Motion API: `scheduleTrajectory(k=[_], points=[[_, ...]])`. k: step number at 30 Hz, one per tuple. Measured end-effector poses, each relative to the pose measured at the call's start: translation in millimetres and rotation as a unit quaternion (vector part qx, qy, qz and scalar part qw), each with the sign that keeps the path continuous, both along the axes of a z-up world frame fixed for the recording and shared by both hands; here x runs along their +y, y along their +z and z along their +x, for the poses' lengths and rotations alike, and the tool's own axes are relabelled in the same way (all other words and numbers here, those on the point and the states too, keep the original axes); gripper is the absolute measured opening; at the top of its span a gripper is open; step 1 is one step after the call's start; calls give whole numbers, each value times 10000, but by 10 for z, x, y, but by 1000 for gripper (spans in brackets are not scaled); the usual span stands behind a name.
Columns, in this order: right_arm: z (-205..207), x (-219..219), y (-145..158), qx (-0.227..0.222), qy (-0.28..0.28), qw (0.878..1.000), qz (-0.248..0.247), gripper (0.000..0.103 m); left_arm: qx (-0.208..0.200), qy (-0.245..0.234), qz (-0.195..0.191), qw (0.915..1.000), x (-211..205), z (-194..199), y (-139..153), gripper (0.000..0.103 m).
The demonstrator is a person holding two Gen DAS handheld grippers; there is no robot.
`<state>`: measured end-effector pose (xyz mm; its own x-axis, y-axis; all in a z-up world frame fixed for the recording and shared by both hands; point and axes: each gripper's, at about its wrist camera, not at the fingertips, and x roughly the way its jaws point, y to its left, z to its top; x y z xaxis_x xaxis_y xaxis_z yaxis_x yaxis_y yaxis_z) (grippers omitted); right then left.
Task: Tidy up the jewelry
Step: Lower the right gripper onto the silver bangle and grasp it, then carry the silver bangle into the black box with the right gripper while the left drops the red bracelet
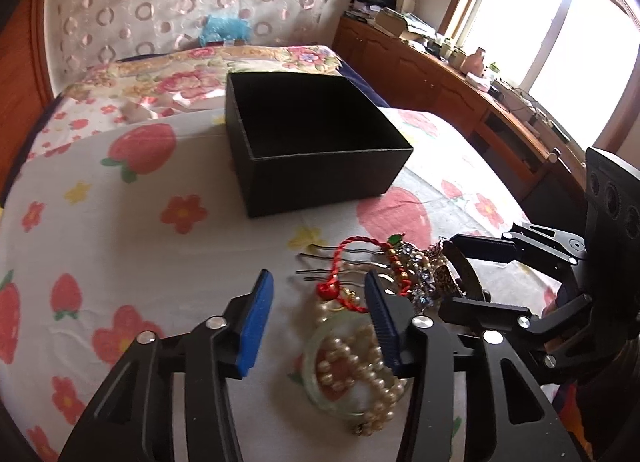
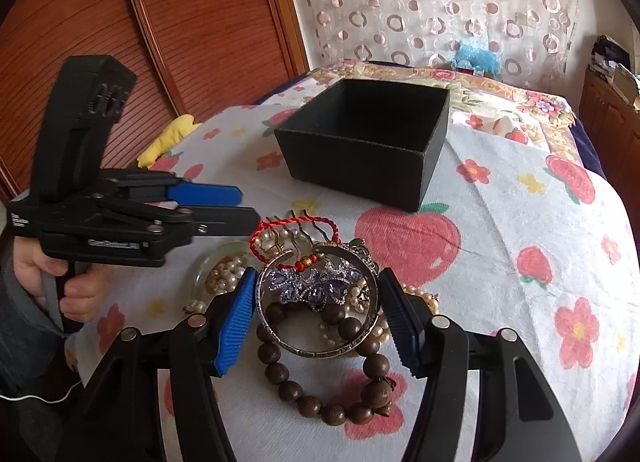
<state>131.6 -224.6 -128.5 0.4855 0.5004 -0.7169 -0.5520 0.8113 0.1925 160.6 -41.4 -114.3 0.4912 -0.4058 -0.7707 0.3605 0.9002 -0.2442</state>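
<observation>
Jewelry pile (image 2: pixel 316 294): heaped on the strawberry-print cloth (image 2: pixel 520 221), just short of the black box (image 2: pixel 360 141); nothing moved over as far as visible.
Right gripper (image 2: pixel 318 318): spread wide, holding nothing; blue pads (image 2: pixel 236 318) flank the silver bangle (image 2: pixel 320 350), both apparently clear of its rim.
Inside the bangle ring: purple rhinestone clip (image 2: pixel 312 286), part of the wooden bead bracelet (image 2: pixel 320 402) looping under and out toward camera.
Left gripper (image 1: pixel 320 322): also wide apart, empty; hovers over the glass-green bangle (image 1: pixel 320 390) with the pearl strand (image 1: pixel 360 374) coiled across it. Contact with either: cannot tell.
Further out in pile: red cord bracelet (image 2: pixel 296 227), metal hair comb (image 1: pixel 320 262), small green charm (image 1: pixel 394 239), leopard-print piece (image 1: pixel 444 278) near right gripper's fingers.
Box: open top, interior dark, looks empty from both views; floor not fully visible in left view.
Progress: essentially zero, judged from box contents. All pieces left to transfer.
Step in hand: likely first grasp, right side lined up on silver bangle.
Risk: items interlocked (cord, comb, clip, pearls), so lifting one probably drags neighbours.
Left to do: separate the tangle, carry each piece into the box.
</observation>
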Motion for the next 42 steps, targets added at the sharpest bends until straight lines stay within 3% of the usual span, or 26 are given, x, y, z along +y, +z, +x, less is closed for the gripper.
scheduleTrajectory(k=[6,8,11,24,42], points=[[-15,-72,27,-32,-104,9999,-17,64,103,-29,79,9999,-100,2,-61,29],[-10,-86,26,-33,-126,9999,-30,64,116,-49,95,9999,-107,3,-63,15],[3,-108,21,-28,-177,9998,-20,64,18,-127,212,9997,-132,-14,-35,8],[173,-110,214,-277,-248,9993,-92,64,-712,98,381,9967,-13,-62,425,7],[1063,105,488,-581,-356,9974,-227,64,-1316,461,541,9887,160,364,1078,7]])
